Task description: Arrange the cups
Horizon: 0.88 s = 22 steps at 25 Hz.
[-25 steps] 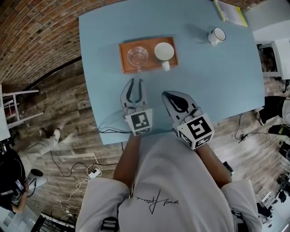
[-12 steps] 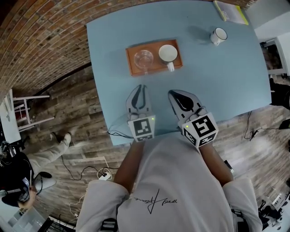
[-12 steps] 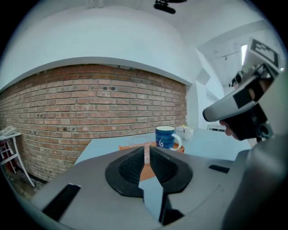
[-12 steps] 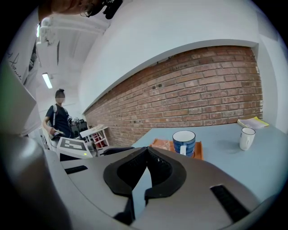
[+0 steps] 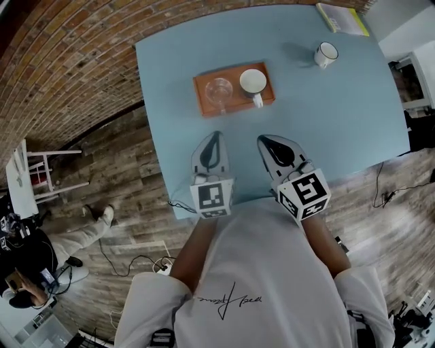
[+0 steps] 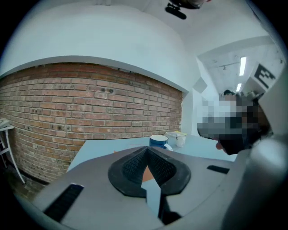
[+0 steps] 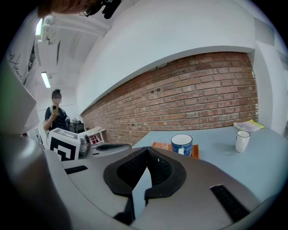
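Observation:
An orange tray [image 5: 234, 100] lies on the light blue table [image 5: 333, 115], towards its far left. On it stand a clear glass cup [image 5: 219, 89] and a blue mug [image 5: 253, 81] with a white inside. A white mug [image 5: 326, 53] stands alone at the far right. My left gripper [image 5: 213, 136] hovers short of the tray, shut and empty. Beside it my right gripper [image 5: 266, 141] is shut and empty too. The left gripper view shows the blue mug [image 6: 158, 140] and the white mug [image 6: 181, 139] beyond the closed jaws. In the right gripper view, the blue mug [image 7: 182, 144] stands ahead and the white mug [image 7: 242, 140] to the right.
A yellow-edged book [image 5: 343, 18] lies at the table's far right corner. Black cables [image 5: 178, 202] hang at the near left edge. A white stool [image 5: 30, 170] and a seated person [image 5: 41, 258] are on the wooden floor to the left. A brick wall runs behind the table.
The left gripper's jaws have closed from wide open to shut with nothing in them, and that gripper has risen slightly. The right gripper has stayed shut and nearly still.

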Each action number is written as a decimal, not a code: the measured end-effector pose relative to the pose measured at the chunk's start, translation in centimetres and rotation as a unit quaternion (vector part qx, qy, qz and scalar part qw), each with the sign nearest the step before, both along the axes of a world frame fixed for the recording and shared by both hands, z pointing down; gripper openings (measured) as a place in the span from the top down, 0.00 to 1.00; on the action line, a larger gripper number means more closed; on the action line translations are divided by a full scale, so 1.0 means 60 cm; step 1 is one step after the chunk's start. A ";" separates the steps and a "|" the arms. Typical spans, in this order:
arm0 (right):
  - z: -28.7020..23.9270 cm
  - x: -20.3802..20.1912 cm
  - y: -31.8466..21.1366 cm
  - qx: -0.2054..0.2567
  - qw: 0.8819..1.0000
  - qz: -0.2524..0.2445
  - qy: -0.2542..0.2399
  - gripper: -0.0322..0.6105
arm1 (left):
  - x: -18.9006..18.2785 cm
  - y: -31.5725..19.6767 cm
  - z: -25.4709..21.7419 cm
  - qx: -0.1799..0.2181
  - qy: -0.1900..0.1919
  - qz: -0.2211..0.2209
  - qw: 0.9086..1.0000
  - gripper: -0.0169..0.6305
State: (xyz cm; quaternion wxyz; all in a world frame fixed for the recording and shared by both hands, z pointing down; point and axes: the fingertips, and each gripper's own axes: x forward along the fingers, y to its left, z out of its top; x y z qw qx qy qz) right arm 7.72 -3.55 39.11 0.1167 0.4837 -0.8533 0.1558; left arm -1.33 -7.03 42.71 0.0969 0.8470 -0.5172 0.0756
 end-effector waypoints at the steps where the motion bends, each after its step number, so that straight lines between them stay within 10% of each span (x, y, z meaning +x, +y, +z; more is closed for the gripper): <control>1: -0.002 0.001 0.002 0.002 1.000 0.002 0.000 0.92 | 0.002 0.004 -0.004 -0.001 0.004 0.006 1.000 0.96; 22: -0.062 -0.001 0.027 0.059 0.997 0.038 -0.007 0.92 | 0.023 0.037 -0.097 -0.002 0.063 0.079 0.995 0.96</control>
